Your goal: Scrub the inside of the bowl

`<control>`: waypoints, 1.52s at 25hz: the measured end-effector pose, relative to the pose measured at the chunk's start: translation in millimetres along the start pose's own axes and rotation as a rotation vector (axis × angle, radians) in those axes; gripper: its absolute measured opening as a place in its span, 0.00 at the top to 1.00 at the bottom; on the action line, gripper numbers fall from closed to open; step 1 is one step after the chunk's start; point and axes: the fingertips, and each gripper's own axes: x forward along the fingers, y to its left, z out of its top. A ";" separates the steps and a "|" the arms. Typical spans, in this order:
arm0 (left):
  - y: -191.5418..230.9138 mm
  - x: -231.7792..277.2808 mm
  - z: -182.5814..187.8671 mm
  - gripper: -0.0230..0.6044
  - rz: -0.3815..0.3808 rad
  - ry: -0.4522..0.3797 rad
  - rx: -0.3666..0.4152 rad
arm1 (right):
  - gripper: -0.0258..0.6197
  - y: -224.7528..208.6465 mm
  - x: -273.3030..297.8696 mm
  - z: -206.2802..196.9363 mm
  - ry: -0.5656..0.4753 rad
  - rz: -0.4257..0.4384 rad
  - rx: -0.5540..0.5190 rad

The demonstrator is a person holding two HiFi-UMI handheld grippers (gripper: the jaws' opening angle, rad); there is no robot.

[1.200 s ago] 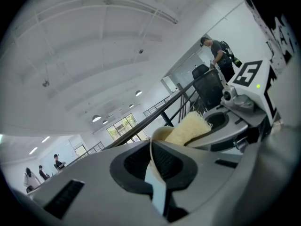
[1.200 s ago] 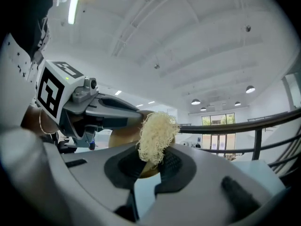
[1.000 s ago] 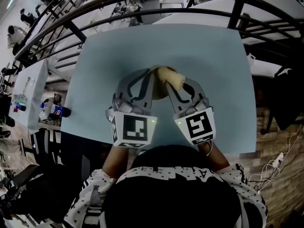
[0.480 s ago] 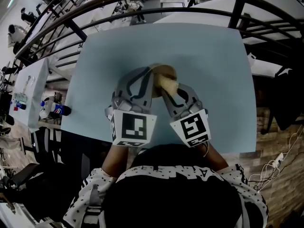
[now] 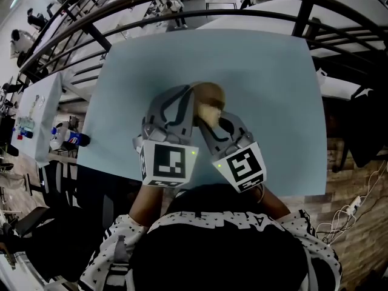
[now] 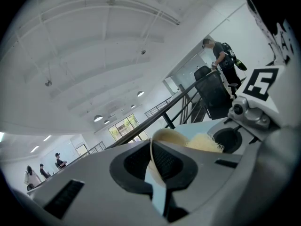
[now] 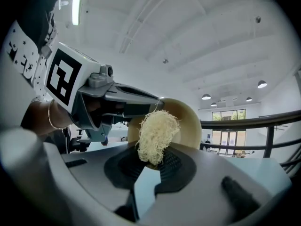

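Scrubbing pad (image 7: 157, 131), a pale fluffy wad, is pinched tight in the right gripper (image 5: 212, 117). A second ago it sat up at the 12 o'clock side of the bowl (image 5: 212, 93) and hid most of it. Now it has slid down toward 6 o'clock, and I can see the bare tan inside of the bowl above it. The right gripper's marker cube (image 5: 239, 166) has swung a little toward 9 o'clock too. The left gripper (image 5: 193, 99) has stayed put. Its jaws squeeze the bowl's rim at about 9 o'clock and hold the bowl tipped toward the pad, near the middle of the blue table (image 5: 273, 71). I think this is one rub across the inside. So the scrubbing is going on, and more rubs are likely needed.
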 end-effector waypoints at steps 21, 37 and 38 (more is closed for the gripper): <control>2.1 -0.2 -9.5 0.93 0.014 0.027 0.001 | 0.87 20.1 -8.6 6.6 -0.039 0.062 0.037; -24.1 1.0 -17.3 0.93 -0.130 0.014 0.136 | 0.87 -77.0 -34.7 62.1 -0.108 -0.059 -0.286; -32.4 1.0 -14.5 0.93 -0.176 -0.001 0.161 | 0.87 -80.7 -32.1 61.2 -0.082 -0.044 -0.347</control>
